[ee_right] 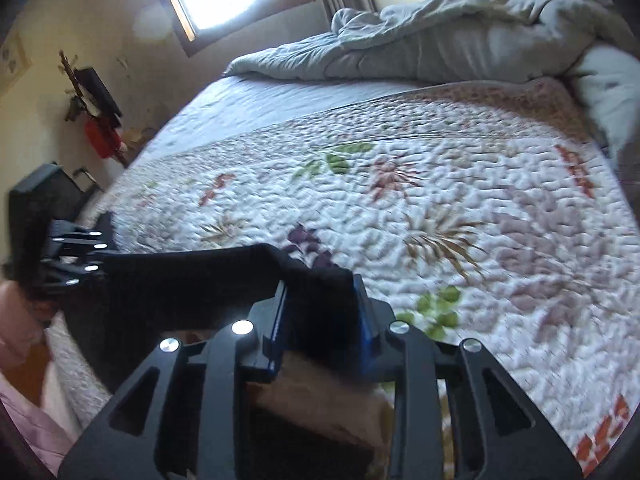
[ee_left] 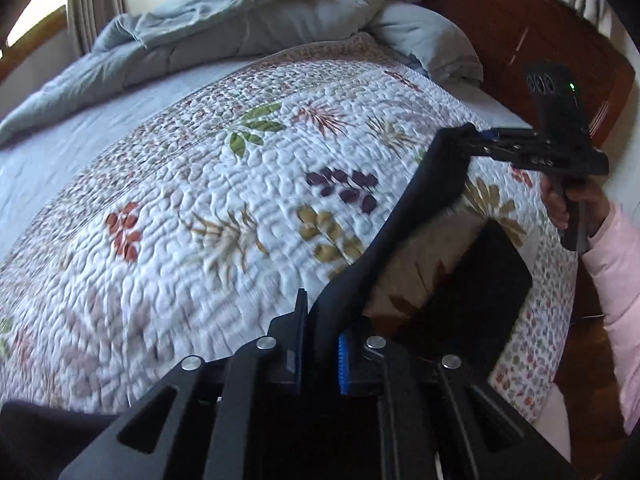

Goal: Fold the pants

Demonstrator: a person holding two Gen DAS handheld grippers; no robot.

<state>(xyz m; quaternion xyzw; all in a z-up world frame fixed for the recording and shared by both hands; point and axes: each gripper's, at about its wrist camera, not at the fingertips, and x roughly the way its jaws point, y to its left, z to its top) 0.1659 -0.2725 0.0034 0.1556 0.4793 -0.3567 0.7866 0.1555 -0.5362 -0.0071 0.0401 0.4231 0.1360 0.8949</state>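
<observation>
Above the white quilted bedspread with printed leaves and flowers (ee_left: 208, 184), a pair of black fabric pants (ee_left: 404, 220) is held up between the two tongs. One edge of the garment is stretched as a dark band from the left tongs (ee_left: 320, 344) to the right tongs (ee_left: 478, 142), and the rest hangs down from this band toward the near edge of the bed. In the left wrist view, the blue pads of the left tongs are closed narrowly on the cloth. In the right wrist view, the right tongs (ee_right: 320, 320) are clamped on a thicker bunch of the same fabric, so the pads stand a little apart with the cloth pressed between them. A hand in a pale pink sleeve (ee_left: 612, 264) is seen holding the handle of the right tongs. A crumpled grey-blue duvet (ee_left: 248, 28) lies at the far side of the bed, well apart from the pants.

The step in hand is judged to be the lifting and spreading of the pants; no fold is made yet. For the next move, the garment probably should be carried over the bedspread and laid flat, with the band kept taut so that the hanging part is not wrinkled. Both grips must be kept firm until the cloth rests on the bed.
</observation>
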